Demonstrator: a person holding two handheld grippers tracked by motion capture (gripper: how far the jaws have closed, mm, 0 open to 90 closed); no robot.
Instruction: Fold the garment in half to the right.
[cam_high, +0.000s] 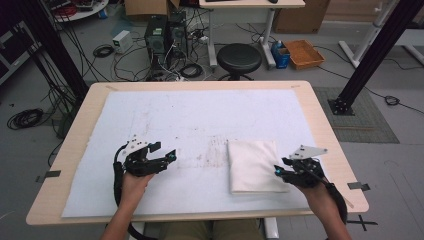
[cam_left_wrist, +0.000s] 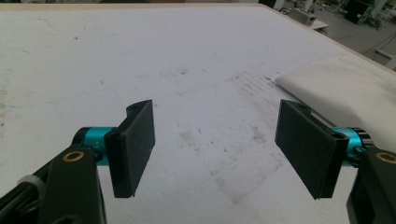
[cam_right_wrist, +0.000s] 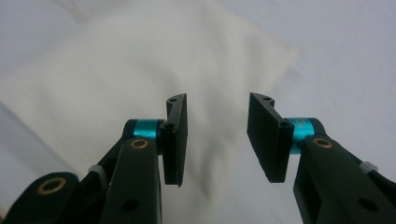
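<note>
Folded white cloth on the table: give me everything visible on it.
The folded white cloth is a soft, fabric-like rectangle, folded flat with layered edges showing along its near side. It lies on the white mat, right of centre. The right gripper is at its right edge, jaws apart with nothing between them; the left gripper is well clear.

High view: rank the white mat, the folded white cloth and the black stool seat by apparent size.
1. white mat, covering most of the table.
2. folded white cloth.
3. black stool seat, looks smallest, but it stands farther from the camera, so its true size against the cloth is unsure.
</note>
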